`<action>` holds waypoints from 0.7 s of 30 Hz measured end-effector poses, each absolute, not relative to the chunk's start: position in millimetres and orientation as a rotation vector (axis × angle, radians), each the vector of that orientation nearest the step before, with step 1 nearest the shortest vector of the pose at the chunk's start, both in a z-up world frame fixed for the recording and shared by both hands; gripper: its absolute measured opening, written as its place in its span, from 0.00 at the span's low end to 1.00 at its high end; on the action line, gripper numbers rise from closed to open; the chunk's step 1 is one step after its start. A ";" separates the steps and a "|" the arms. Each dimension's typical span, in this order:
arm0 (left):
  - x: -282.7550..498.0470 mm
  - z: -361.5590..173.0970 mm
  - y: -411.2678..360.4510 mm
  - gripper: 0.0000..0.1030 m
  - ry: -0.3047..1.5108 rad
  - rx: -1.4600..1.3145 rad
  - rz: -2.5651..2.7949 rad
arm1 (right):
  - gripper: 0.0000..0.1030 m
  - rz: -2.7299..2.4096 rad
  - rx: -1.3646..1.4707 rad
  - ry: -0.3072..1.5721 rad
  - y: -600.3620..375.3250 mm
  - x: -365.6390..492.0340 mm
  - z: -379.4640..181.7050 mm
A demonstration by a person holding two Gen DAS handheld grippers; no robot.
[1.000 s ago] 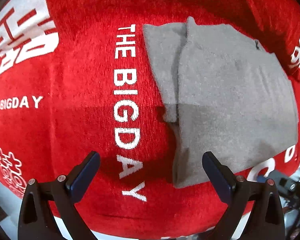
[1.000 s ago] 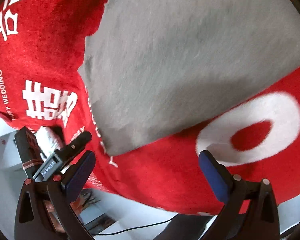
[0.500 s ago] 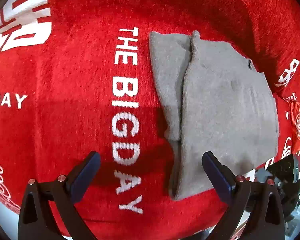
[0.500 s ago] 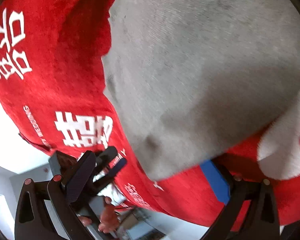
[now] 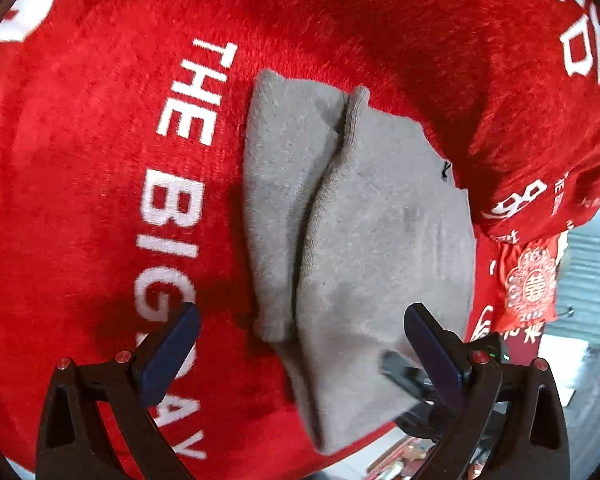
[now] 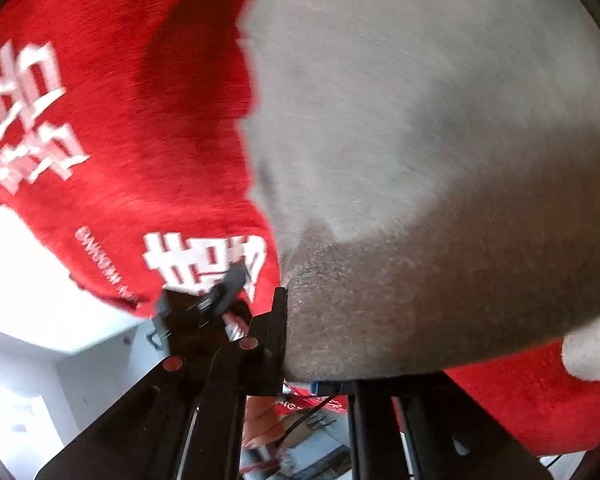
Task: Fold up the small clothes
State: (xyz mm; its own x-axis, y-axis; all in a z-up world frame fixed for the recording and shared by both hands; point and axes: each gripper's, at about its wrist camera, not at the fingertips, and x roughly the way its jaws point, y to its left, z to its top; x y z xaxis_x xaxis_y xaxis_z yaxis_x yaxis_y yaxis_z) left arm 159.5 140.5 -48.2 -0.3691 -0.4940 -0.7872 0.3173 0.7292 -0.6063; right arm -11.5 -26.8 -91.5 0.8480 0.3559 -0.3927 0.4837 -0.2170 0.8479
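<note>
Red plush cloth [image 5: 80, 160] covers the work surface and carries white lettering [image 5: 172, 208] on its left part, with white characters toward the right edge.

Left wrist view, left to right:
- The left gripper [image 5: 300, 356] has its jaws spread wide. The left finger pad [image 5: 168, 354] sits over the lettering on the red cloth. The right finger pad [image 5: 434, 352] sits over the near part of the grey garment. Nothing is clamped between the pads.
- The grey garment [image 5: 380, 240] lies flat on the red cloth, right of the lettering. It is folded: one layer overlaps a narrower strip that shows along its left side.
- The right gripper [image 5: 404, 372] enters at the garment's near right corner, partly hidden behind the left gripper's right finger.

Right wrist view, left to right:
- White characters on red cloth fill the left part; a dark piece of the other tool shows below them.
- The right gripper [image 6: 300, 364] has just been closing. Its jaws are now pressed together and pinch the near corner of the grey garment [image 6: 420, 140], whose fabric bunches at the fingers.
- The garment fills the centre and right of this blurred view.
</note>
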 end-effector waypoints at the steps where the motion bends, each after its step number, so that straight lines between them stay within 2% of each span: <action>1: 159.8 -49.3 137.6 0.99 1.756 -0.157 -0.864 | 0.09 -0.114 1.811 0.629 -30.2 -10.6 -84.6; 5: 157.8 -54.1 108.3 0.99 1.770 -0.235 -0.919 | 0.09 -0.068 1.739 0.636 -43.7 -6.3 -61.8; 10: 152.4 -56.4 69.0 0.98 1.769 -0.216 -0.963 | 0.09 -0.018 1.714 0.748 -36.2 -6.8 -69.0; 12: 145.5 -53.9 56.2 0.84 1.747 -0.117 -0.964 | 0.13 0.000 1.712 0.849 -27.3 -12.9 -76.5; 14: 139.5 -58.0 46.3 0.50 1.742 -0.008 -0.931 | 0.13 -0.026 1.672 0.978 -20.6 -19.0 -79.8; 15: 136.4 -61.1 42.2 0.41 1.739 0.026 -0.925 | 0.13 -0.033 1.643 1.032 -20.2 -23.0 -79.5; 16: 135.2 -63.2 41.4 0.35 1.740 0.042 -0.916 | 0.13 -0.040 1.612 1.075 -21.8 -27.8 -77.7; 17: 134.8 -64.6 41.3 0.35 1.742 0.046 -0.907 | 0.13 -0.057 1.572 1.106 -28.2 -35.4 -73.1; 19: 135.1 -63.2 41.9 0.35 1.733 0.040 -0.896 | 0.29 -0.104 1.509 1.119 -46.6 -45.6 -63.5; 20: 134.5 -62.4 41.3 0.35 1.730 0.048 -0.891 | 0.50 -0.133 1.483 1.116 -56.4 -49.4 -59.2; 21: 134.1 -61.3 41.6 0.35 1.726 0.058 -0.886 | 0.53 -0.172 1.450 1.103 -68.4 -52.6 -54.0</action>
